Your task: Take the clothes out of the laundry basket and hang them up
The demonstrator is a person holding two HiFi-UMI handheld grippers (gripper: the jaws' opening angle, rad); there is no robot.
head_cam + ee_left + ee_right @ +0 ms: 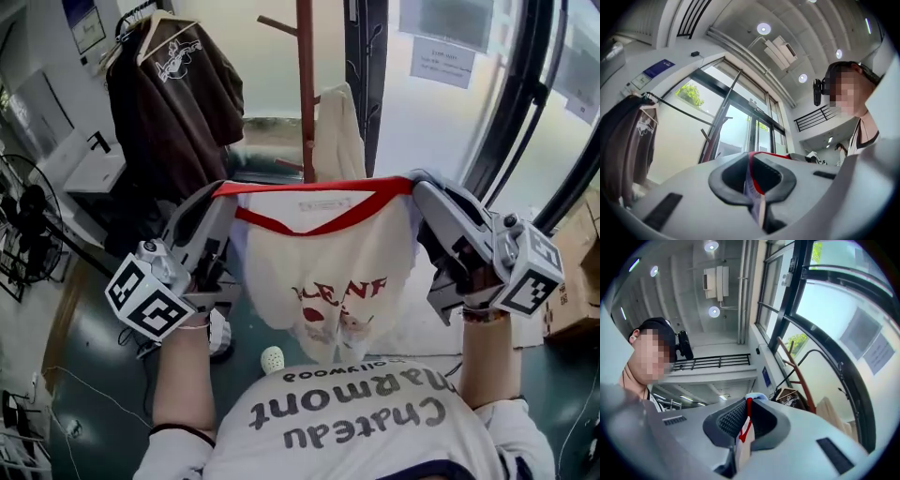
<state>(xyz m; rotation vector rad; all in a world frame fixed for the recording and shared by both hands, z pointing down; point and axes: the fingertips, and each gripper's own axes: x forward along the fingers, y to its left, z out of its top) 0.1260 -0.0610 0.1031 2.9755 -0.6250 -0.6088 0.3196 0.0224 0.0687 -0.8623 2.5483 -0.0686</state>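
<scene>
You hold a cream T-shirt (328, 267) with red trim spread out in front of your chest, its top edge pulled taut between your two grippers. Your left gripper (218, 193) has its jaws closed tight on one end of that edge, and your right gripper (420, 187) is clamped the same way on the other end, with red trim pinched between its pads. Beyond the shirt stands a wooden coat stand (306, 94) with a pale garment (337, 131) hanging on it, and a brown T-shirt (183, 84) hangs on a hanger at upper left.
</scene>
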